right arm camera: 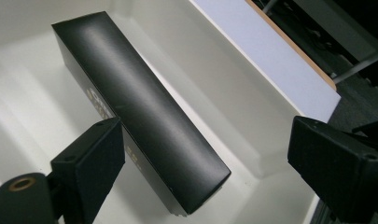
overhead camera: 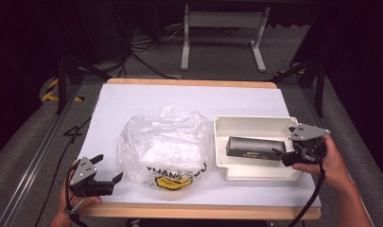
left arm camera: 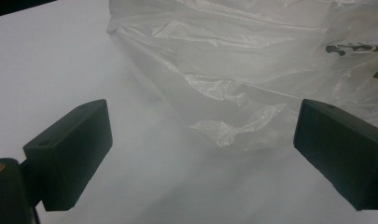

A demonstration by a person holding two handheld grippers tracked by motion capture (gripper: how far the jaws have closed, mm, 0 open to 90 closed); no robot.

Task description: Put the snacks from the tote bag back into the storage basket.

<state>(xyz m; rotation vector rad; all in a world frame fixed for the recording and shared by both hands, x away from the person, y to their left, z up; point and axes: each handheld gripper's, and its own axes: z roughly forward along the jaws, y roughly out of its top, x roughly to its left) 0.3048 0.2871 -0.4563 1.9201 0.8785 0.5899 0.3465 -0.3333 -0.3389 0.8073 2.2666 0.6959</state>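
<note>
At right, black box (overhead camera: 255,148) lies inside white tray (overhead camera: 255,124). Right gripper (overhead camera: 280,156) jaws apart around box end, not pinching. Left gripper (overhead camera: 108,170) wide apart near plastic bag (overhead camera: 163,144). Step: grabbing box. Next: squeeze, lift.

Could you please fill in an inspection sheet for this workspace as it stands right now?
Surface: white sheet on a wooden-edged table.
Job's things: long black box lying flat inside the white tray; clear plastic bag, crumpled, with black lettering and a yellow mark, left of the tray.
Clutter: nothing seen on the sheet.
Grippers: left gripper open, by the bag's near left corner, apart from it; right gripper open at the box's right end, no pad pressing on it.
Cables: one cable trails from each gripper toward the near edge; loose cables on the floor behind.
Surroundings: dark room, white stand legs, black tripod legs at both sides.
</note>
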